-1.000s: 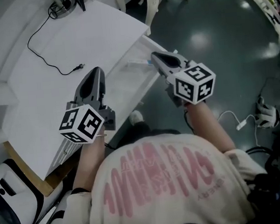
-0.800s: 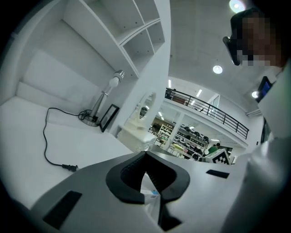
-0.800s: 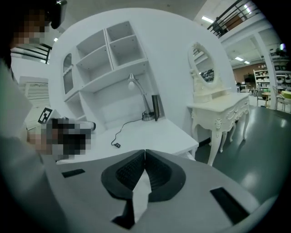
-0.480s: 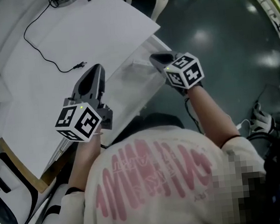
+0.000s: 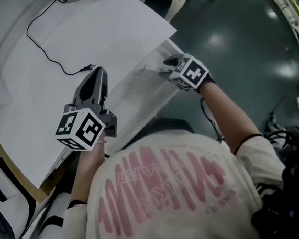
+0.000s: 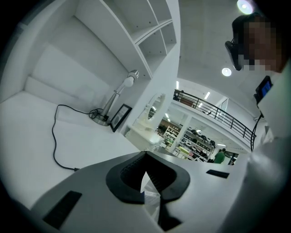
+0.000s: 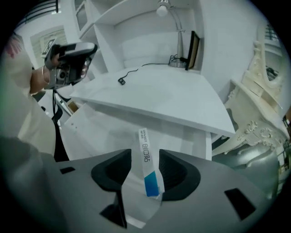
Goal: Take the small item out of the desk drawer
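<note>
The small item (image 7: pixel 146 166) is a flat white strip with a blue end and clear wrapping. It lies in the open white desk drawer (image 7: pixel 102 129), pointing away from me. My right gripper (image 7: pixel 145 160) reaches into the drawer (image 5: pixel 136 91) with its jaws opening; the strip sits in the gap between them and the pads do not press on it. In the head view the right gripper (image 5: pixel 166 65) is at the drawer's far end. My left gripper (image 5: pixel 96 72) hovers above the white desk top (image 5: pixel 78 39), its jaws (image 6: pixel 145 157) closed together with nothing in them.
A black cable (image 5: pixel 54 62) snakes across the desk top. A desk lamp (image 7: pixel 175 32) and a dark picture frame (image 7: pixel 194 50) stand at the desk's back, under white shelves. An ornate white table (image 7: pixel 254 123) stands to the right. Dark floor lies beyond the drawer front.
My right gripper has moved forward and down into the drawer. The left gripper has stayed above the desk top.
</note>
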`<state>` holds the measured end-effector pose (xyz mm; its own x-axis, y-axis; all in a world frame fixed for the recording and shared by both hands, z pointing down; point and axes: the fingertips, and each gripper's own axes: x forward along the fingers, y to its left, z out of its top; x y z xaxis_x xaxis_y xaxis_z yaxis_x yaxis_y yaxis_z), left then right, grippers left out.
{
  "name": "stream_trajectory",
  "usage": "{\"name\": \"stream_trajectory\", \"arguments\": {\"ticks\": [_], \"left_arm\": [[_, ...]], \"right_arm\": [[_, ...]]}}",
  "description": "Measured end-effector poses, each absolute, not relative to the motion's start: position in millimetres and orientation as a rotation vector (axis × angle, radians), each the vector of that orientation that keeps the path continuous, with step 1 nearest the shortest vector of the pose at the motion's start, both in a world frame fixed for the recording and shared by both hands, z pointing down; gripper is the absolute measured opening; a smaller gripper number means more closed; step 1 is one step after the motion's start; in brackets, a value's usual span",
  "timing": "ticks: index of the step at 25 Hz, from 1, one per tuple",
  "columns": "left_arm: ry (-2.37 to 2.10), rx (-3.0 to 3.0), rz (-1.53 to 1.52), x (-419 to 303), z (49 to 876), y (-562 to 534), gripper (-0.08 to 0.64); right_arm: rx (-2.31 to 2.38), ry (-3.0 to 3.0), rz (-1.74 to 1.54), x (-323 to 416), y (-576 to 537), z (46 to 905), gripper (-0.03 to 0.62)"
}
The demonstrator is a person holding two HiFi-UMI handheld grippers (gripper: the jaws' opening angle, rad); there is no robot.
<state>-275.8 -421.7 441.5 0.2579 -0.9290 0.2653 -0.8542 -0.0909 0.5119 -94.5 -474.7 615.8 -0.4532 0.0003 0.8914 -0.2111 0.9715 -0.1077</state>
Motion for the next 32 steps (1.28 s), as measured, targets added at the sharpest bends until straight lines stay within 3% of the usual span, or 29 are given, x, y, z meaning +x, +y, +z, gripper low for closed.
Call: {"name": "stream_trajectory", "arguments": {"ticks": [7,19,32], "left_arm": [[-1.641,1.936,-0.152,-282.6,445.3,-420.5,0.028],[-1.659,1.935,-0.141,-286.0,444.2,-418.3,0.028],[-1.655,1.994,-0.179,-269.6,419.1,-413.8,0.028]], "right_arm": [[0.111,-1.941,0.145,-97.6,-476.4,637.4,0.201],[0.105,-1.923,0.117,-99.9,-472.1,645.3,0.112],[0.228,-2.061,0.126,-102.2,-462.1,575.8,0.101]]}}
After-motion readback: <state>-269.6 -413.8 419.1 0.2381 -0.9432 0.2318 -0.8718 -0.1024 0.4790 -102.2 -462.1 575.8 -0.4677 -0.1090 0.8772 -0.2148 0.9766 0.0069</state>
